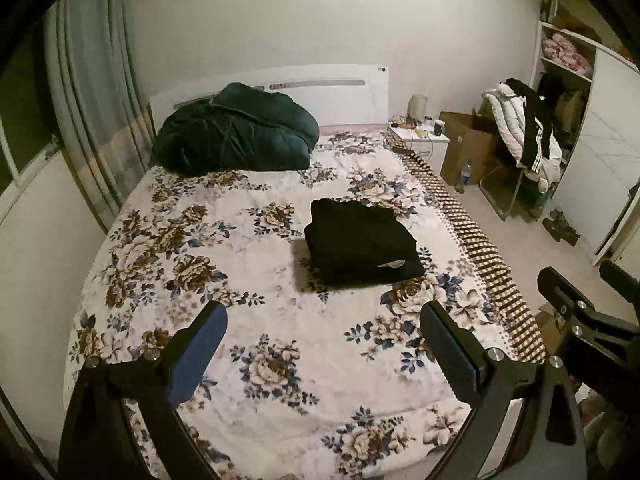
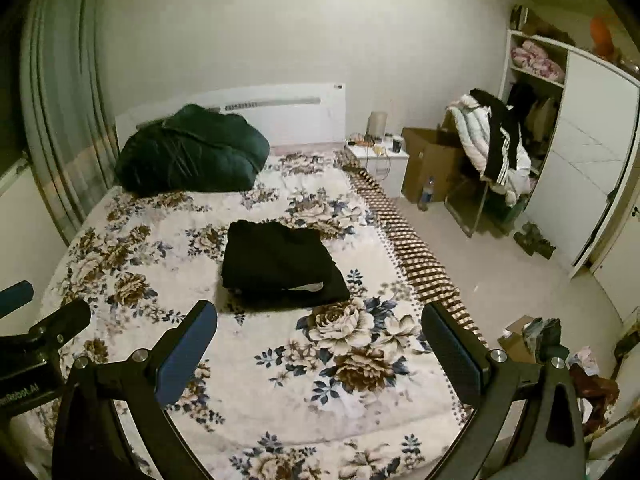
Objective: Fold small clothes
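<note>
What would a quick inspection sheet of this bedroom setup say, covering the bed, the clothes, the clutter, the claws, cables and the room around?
Surface: floral bedspread, mostly bare.
Job's things: black folded garment lying flat mid-bed, a pale label showing.
Clutter: dark green bundle by the headboard.
Grippers: left claw open, empty, above the bed; right claw open, empty.
Cables: wires on the white nightstand.
Surroundings: cardboard box, bottle, chair heaped with jackets, open wardrobe, curtain.

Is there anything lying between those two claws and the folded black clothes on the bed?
Nothing visible. Only bare floral bedspread lies between the open left gripper, the open right gripper and the black clothes.
</note>
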Demonstrator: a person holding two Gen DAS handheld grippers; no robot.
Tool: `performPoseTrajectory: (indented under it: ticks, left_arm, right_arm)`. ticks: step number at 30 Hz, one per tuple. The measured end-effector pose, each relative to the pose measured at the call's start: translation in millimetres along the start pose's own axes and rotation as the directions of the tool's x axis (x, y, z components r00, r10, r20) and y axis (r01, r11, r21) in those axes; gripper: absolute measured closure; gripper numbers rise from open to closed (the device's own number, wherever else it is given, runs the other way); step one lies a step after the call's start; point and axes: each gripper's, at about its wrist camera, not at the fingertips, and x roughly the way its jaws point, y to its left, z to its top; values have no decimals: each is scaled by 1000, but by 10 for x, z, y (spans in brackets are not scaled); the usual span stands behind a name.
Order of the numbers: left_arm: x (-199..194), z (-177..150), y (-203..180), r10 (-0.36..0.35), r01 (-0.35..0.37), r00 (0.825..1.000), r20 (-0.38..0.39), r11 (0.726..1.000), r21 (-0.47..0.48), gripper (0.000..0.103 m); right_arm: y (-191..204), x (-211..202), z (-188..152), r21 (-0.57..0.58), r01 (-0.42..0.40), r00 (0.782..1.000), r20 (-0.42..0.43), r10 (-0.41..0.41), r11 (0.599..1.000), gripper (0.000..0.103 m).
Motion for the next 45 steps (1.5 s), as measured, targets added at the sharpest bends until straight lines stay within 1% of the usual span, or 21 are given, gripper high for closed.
performPoseTrajectory:
  ticks: [3,6,10,11,13,18,24,27,40,45]
  left_arm:
    - [-214,-47,-23,12,-12,1000,24,1000,-7,4]
    - [-357,-90,-53,23,-22,999,42,999,-26,4]
    - [-466,-128,-86,28,-24,998,58,998,-59,4]
    - [-492,-139,-93,32,-28,998,62,998,-63,1]
    - [-521,-141,-117,42,-37,997,69,997,-65,0]
    - [-545,-163,-122,68,-60,994,84,994,-89,0]
    - [-575,-206,-170,93,-86,992,84,993,-83,0]
    - [-584,-222,-211,102,-96,991,87,993,-70,0]
    - [-567,-242,-248,109,-104,991,76,992,-68,0]
    - [-573,-255,-237,114,-109,991,76,992,-65,0]
  right_arm:
    - [-55,-443,-43,3,-8,1000,20,8,1000,0]
    - [-142,-787,-64,1,-18,999,46,18,1000,0]
    - [-283,-938,-19,1,-44,998,50,44,999,0]
    - [-308,-957,-3,0,-51,997,51,51,999,0]
    - [-330,-1046,-5,-8,-56,997,58,56,998,0]
    - [-393,-998,48,-34,-71,996,56,73,997,0]
    - [-511,-749,125,-32,-93,995,38,94,995,0]
    - [-556,-707,129,-33,-98,994,38,99,995,0]
    - [-626,-609,92,-16,-108,994,29,109,994,0]
    - [-625,-568,128,-19,-113,993,33,114,993,0]
